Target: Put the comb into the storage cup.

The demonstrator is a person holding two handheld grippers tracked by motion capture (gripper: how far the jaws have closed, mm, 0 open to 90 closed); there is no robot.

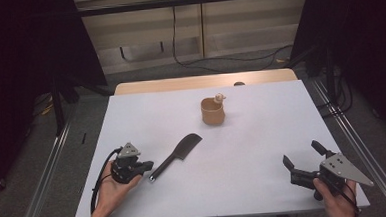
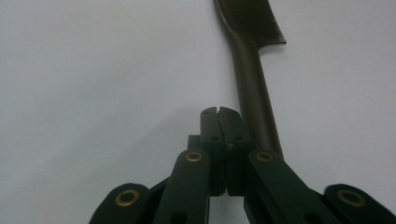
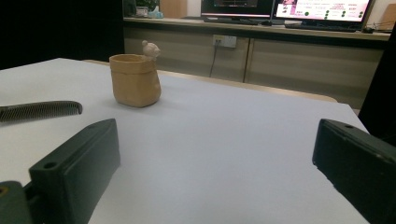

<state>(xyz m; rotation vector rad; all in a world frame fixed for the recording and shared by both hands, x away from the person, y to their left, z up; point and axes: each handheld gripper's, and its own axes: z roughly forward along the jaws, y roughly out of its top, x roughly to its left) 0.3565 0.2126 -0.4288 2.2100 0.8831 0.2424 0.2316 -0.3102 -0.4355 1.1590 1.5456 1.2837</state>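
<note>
Comb (image 1: 177,155): no readable label; closed left gripper (image 1: 149,167) beside handle.

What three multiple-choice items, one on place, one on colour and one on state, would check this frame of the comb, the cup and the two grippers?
1. Where does the comb lie?
A. inside the cup
B. flat on the white table, by the left gripper
C. in the right gripper

2. What colour is the cup?
A. tan
B. blue
C. black

3. How do the jaws stand?
A. both shut
B. left open, right shut
C. left shut, right open

Key: 1 B, it lies on the table beside the left gripper. 2 A, its wall is tan. 3 C, left jaws meet beside the handle; the right gripper gapes.
</note>
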